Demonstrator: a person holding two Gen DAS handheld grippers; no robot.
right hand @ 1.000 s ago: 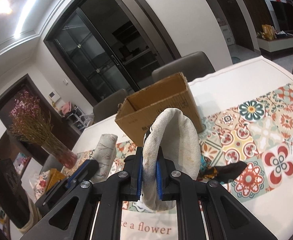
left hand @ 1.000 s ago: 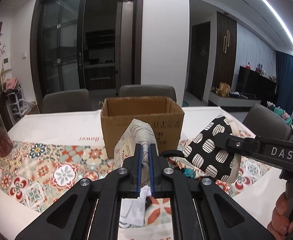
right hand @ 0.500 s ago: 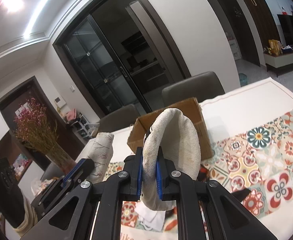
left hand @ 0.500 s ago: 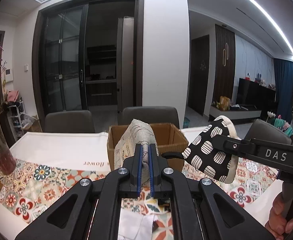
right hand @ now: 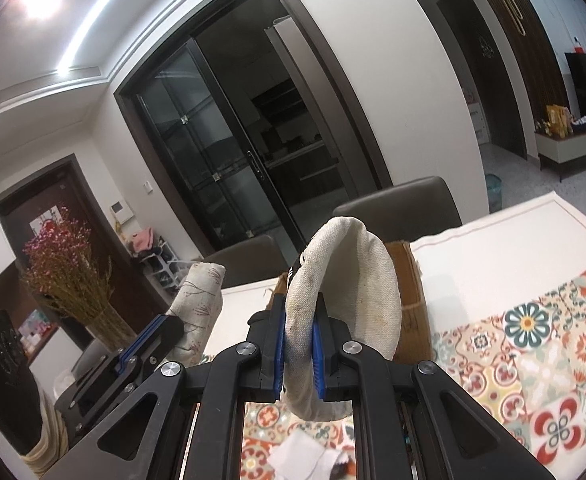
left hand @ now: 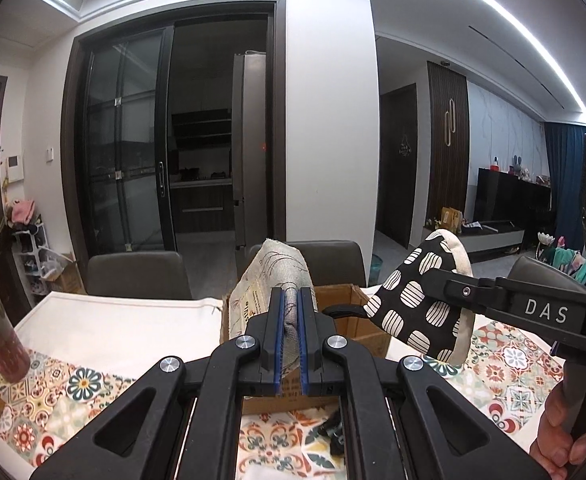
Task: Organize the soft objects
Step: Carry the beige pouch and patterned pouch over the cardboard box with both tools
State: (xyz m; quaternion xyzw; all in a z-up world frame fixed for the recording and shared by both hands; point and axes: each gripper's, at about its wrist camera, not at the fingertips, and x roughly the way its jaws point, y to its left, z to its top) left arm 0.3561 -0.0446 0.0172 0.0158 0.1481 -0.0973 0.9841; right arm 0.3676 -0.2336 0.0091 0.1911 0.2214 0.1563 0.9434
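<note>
My left gripper (left hand: 289,340) is shut on a beige printed cloth (left hand: 277,276), held up in front of the open cardboard box (left hand: 357,320). My right gripper (right hand: 298,346) is shut on a black-and-white spotted oven mitt with a cream lining (right hand: 349,280). The mitt (left hand: 421,304) also shows in the left wrist view, held above the box's right side. The left gripper and its cloth (right hand: 197,300) show at the left of the right wrist view. The box (right hand: 409,300) is mostly hidden behind the mitt.
A patterned tablecloth (left hand: 53,404) covers the table. A vase of dried pink flowers (right hand: 73,280) stands at the left. Grey chairs (left hand: 137,272) line the far side. White cloth (right hand: 297,456) and dark items (left hand: 333,432) lie on the table below the grippers.
Both grippers have risen with their cloths, so the box sits lower and is more hidden in both views. Both grips are unchanged.
</note>
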